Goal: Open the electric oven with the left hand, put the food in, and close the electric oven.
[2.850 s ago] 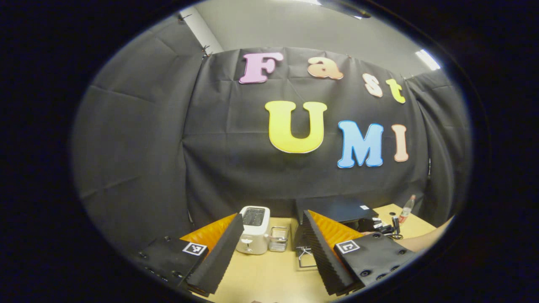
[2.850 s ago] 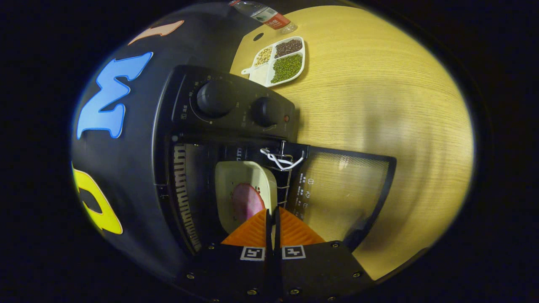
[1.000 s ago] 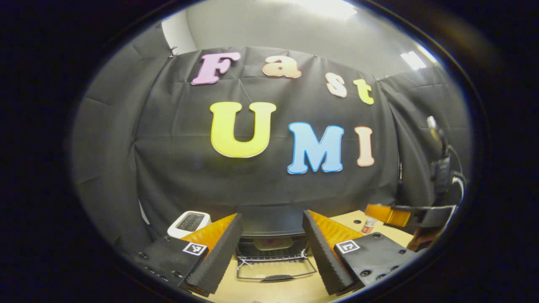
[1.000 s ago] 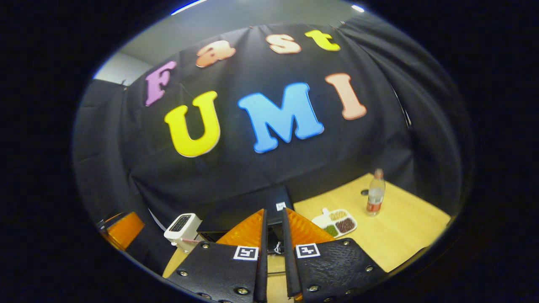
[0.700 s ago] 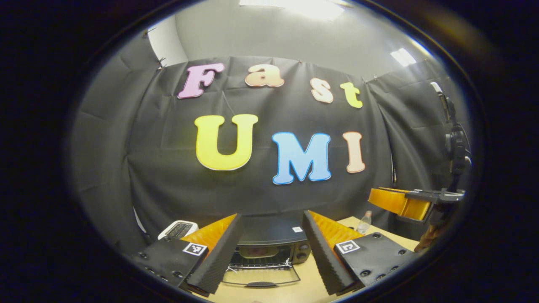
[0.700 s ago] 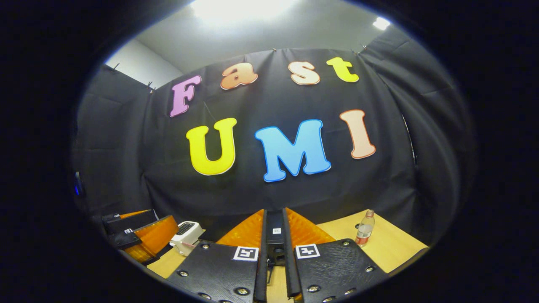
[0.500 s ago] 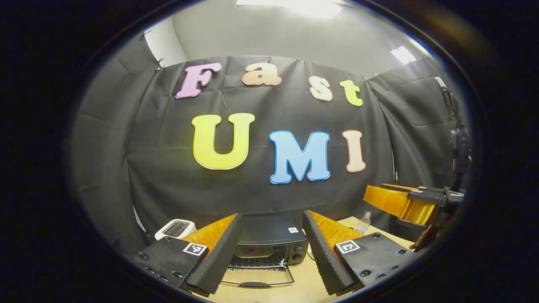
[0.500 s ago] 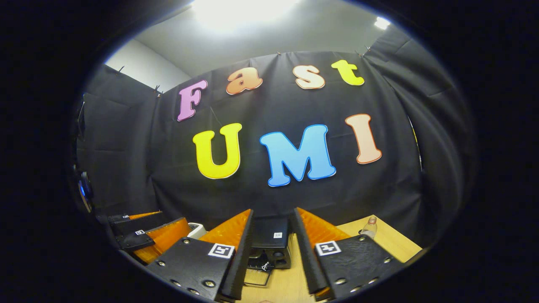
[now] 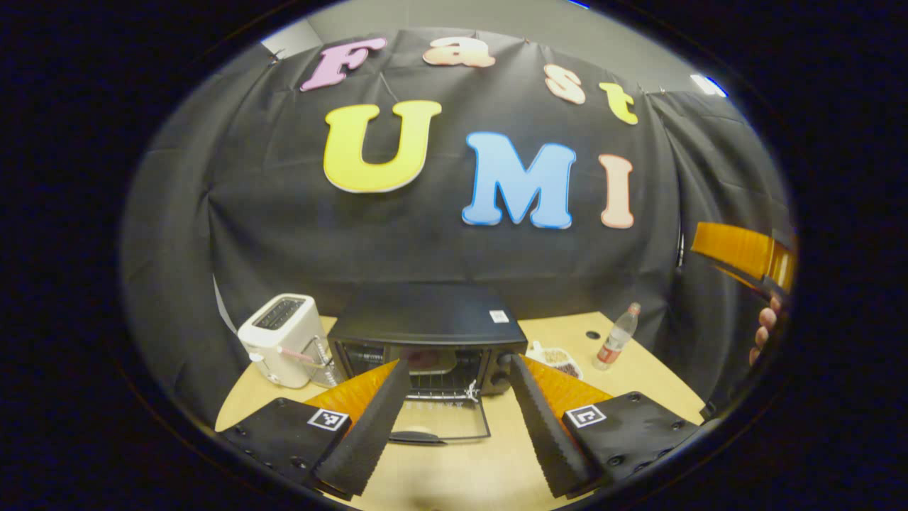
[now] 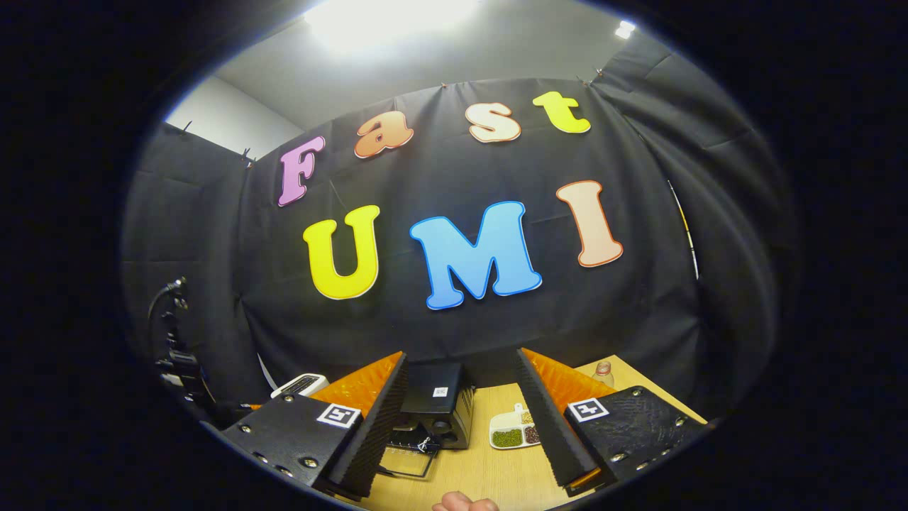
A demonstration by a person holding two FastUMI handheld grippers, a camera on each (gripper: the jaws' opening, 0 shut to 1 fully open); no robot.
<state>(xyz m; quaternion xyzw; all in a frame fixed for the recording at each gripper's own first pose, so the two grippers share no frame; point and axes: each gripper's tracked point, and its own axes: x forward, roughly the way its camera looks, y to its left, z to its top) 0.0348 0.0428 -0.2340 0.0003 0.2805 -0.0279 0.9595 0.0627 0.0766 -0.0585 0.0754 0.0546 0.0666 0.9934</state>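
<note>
The electric oven (image 9: 429,333) stands on the wooden counter (image 9: 638,369) against the booth's black wall, its glass door (image 9: 440,426) folded down flat toward the viewer. In the left gripper view it sits straight ahead of the left hand-held gripper (image 9: 454,419), well apart from it and framed between the two fingers, which are spread wide with nothing between them. Through the opening a pale dish with pinkish food (image 9: 425,358) rests on the wire rack inside. A bit of white string (image 9: 468,392) hangs at the door's right hinge edge.

In the right gripper view the oven (image 10: 434,404) appears farther off and turned, showing its knob end, again between the fingers of the right hand-held gripper (image 10: 457,426), whose fingers are also spread wide and hold nothing. The lowered door (image 10: 406,463) juts toward the lower left.

The left gripper view brings in the white toaster (image 9: 280,341) just to the oven's left, a water bottle (image 9: 613,337) at the far right of the counter, and at the right edge the other hand-held gripper's body with fingers of a hand (image 9: 762,333) beneath it. The right gripper view gives a clearer look at the divided white dish of beans (image 10: 516,429) lying just right of the oven, and shows a hand's knuckles (image 10: 464,504) at the bottom edge.
</note>
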